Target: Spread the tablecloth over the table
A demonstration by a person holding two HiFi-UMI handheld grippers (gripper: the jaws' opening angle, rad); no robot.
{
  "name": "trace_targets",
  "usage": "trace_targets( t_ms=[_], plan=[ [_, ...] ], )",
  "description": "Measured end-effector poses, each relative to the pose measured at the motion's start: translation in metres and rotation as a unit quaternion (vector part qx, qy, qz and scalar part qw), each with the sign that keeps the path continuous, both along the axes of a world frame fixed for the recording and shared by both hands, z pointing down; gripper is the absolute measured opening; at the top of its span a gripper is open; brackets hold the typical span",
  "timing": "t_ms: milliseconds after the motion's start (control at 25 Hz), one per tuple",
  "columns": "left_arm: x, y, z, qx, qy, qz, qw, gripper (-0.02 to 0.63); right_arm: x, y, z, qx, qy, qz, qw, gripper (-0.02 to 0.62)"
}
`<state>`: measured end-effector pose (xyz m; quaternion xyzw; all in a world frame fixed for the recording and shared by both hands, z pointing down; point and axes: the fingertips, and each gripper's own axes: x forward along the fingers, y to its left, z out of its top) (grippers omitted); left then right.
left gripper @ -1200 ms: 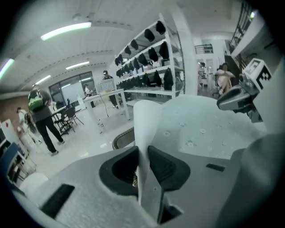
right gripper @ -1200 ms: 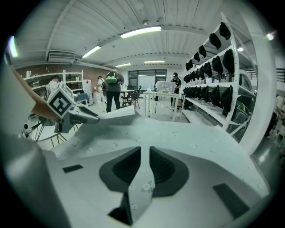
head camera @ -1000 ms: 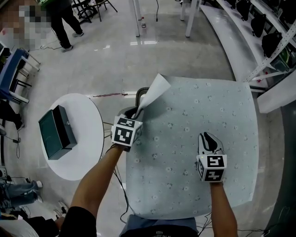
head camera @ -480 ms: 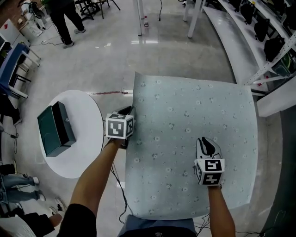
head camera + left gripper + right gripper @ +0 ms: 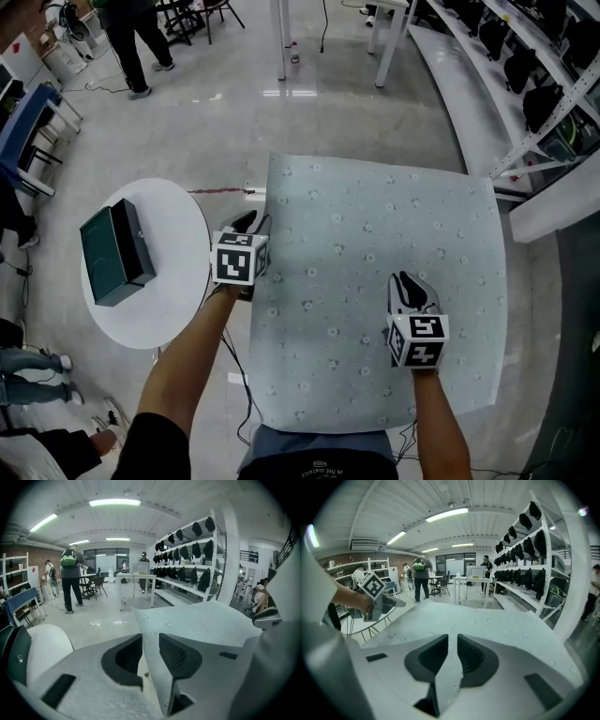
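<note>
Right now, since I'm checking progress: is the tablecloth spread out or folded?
Spread out. In the head view the tablecloth shows as one open sheet, with no visible corner folded back.

The pale, flower-dotted tablecloth (image 5: 375,272) is laid flat over a counter, whose top is hidden completely by it. Just to the left, apart from the cloth's edge, a round white counter (image 5: 178,300) is seen standing on the glossy grey floor (image 5: 234,122). A dark green box (image 5: 114,255) is carried on the round counter, set toward its left side.
</note>
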<state>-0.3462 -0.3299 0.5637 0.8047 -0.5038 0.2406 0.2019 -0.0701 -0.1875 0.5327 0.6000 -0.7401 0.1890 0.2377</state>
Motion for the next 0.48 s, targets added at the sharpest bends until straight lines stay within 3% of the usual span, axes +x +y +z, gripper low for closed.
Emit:
trace_targets(
  t_ms=[240, 480],
  plan=[
    [0.031, 0.032, -0.061, 0.056, 0.010, 0.030, 0.9979, 0.121, -0.002, 0.010, -0.037, 0.021, -0.054, 0.002, 0.998, 0.054],
    [0.062, 0.068, -0.106, 0.098, 0.019, 0.041, 0.9941, 0.121, 0.010, 0.027, -0.070, 0.046, -0.078, -0.007, 0.996, 0.037]
  ],
)
